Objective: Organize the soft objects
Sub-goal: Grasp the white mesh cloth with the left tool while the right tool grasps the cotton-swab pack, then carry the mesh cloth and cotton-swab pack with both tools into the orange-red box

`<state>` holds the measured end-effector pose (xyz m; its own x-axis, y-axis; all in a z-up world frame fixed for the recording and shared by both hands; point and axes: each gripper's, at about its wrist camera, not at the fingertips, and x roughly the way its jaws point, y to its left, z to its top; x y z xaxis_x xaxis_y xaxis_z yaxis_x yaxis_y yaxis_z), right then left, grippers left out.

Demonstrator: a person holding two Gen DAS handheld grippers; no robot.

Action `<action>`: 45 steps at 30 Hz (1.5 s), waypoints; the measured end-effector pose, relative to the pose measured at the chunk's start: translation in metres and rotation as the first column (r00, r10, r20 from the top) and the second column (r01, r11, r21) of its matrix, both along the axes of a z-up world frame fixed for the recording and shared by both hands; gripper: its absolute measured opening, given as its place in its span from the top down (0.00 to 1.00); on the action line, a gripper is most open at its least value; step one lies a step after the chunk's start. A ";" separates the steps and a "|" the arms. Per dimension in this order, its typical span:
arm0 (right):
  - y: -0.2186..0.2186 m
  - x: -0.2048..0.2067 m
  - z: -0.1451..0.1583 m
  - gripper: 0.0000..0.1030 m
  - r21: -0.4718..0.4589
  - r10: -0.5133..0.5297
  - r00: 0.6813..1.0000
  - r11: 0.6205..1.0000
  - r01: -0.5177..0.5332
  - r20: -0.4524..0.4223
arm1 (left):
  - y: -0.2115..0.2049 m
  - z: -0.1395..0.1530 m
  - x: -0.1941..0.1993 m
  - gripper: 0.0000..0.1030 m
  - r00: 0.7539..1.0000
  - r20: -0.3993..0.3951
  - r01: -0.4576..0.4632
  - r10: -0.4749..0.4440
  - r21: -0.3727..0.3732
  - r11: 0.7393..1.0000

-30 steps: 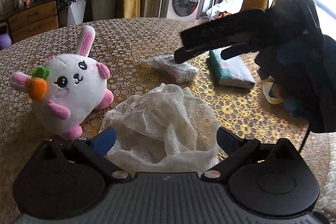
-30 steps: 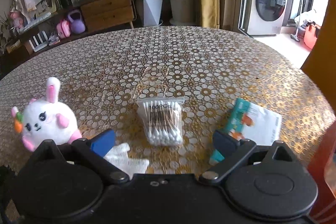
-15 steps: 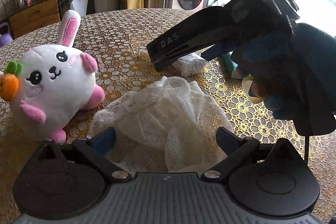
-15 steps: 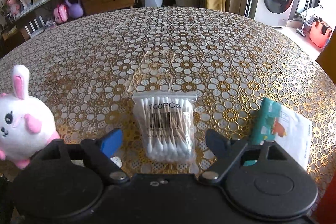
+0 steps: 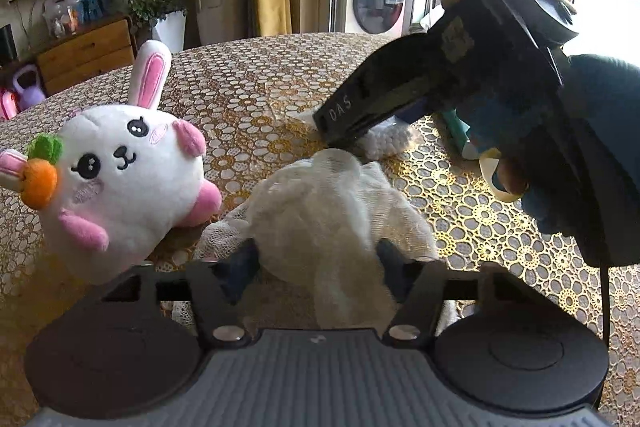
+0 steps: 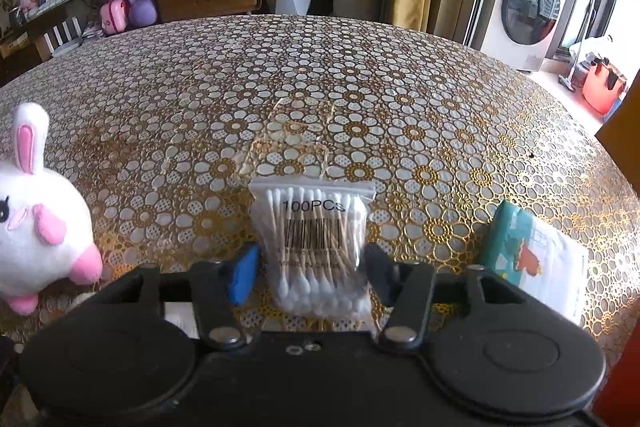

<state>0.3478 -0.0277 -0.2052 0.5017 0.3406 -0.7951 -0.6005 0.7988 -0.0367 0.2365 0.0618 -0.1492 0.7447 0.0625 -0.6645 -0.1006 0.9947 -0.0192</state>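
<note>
**Both grippers closed in on soft items on the patterned table**

In the left wrist view, the left gripper (image 5: pixel 318 261) sat at lower centre with its fingers narrowed against a bunched white mesh cloth (image 5: pixel 332 211), which filled the gap between them and rose toward mid-frame. A white plush bunny (image 5: pixel 120 179) with pink ears and an orange carrot lay at the left of the frame, just beside the cloth. The right gripper (image 5: pixel 344 131) reached in from the upper right, its black tip low over the table (image 5: pixel 248 87) just past the cloth's top edge.

In the right wrist view, the right gripper (image 6: pixel 308 267) held its fingers on either side of a clear bag of cotton swabs (image 6: pixel 316 247) at lower centre, touching or nearly touching the bag's sides; a firm grip could not be told. A teal and white tissue pack (image 6: pixel 536 259) lay at the lower right, the bunny (image 6: pixel 36 227) at the left edge
</note>
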 end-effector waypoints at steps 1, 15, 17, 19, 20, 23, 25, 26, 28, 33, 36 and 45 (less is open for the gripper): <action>0.000 -0.001 0.000 0.59 -0.002 -0.001 1.000 1.000 0.001 0.002 | 0.000 0.001 0.000 0.54 1.000 0.000 -0.004 0.004 0.006 1.000; -0.032 -0.032 0.030 0.66 0.093 -0.016 1.000 0.996 0.017 -0.003 | 0.016 0.017 -0.009 0.79 0.998 -0.010 -0.055 0.054 -0.077 0.996; -0.040 -0.040 0.038 0.66 0.111 -0.020 1.000 0.994 0.020 -0.001 | 0.017 0.023 -0.013 0.79 0.998 -0.003 -0.058 0.058 -0.086 0.995; -0.047 -0.050 0.046 0.66 0.125 -0.018 1.000 0.992 0.017 0.006 | 0.016 0.029 -0.018 0.79 0.999 0.006 -0.053 0.054 -0.089 0.995; -0.051 -0.056 0.051 0.66 0.128 -0.017 1.000 0.992 0.016 0.011 | 0.015 0.031 -0.020 0.81 0.998 0.010 -0.053 0.054 -0.087 0.995; -0.064 -0.073 0.063 0.66 0.139 -0.017 1.000 0.990 0.014 0.022 | 0.010 0.039 -0.027 0.82 0.999 0.019 -0.048 0.050 -0.089 0.995; -0.074 -0.084 0.071 0.66 0.155 -0.021 0.999 0.988 0.017 0.024 | 0.007 0.046 -0.031 0.82 0.999 0.025 -0.044 0.047 -0.088 0.995; -0.079 -0.089 0.075 0.66 0.164 -0.023 0.999 0.986 0.018 0.024 | 0.005 0.049 -0.034 0.82 0.999 0.030 -0.040 0.043 -0.088 0.995; -0.090 -0.102 0.083 0.66 0.179 -0.028 0.999 0.984 0.022 0.033 | 0.001 0.057 -0.040 0.82 0.999 0.040 -0.031 0.035 -0.088 0.996; -0.115 -0.133 0.104 0.66 0.209 -0.039 0.998 0.978 0.028 0.051 | -0.010 0.077 -0.058 0.82 0.999 0.051 -0.002 0.007 -0.094 0.996; -0.131 -0.150 0.111 0.66 0.218 -0.050 0.997 0.975 0.036 0.056 | -0.020 0.088 -0.068 0.82 0.998 0.053 0.022 -0.017 -0.101 0.995; -0.186 -0.181 0.130 0.66 0.254 -0.119 0.989 0.963 0.094 0.084 | -0.060 0.127 -0.083 0.82 0.989 0.096 0.123 -0.113 -0.097 0.988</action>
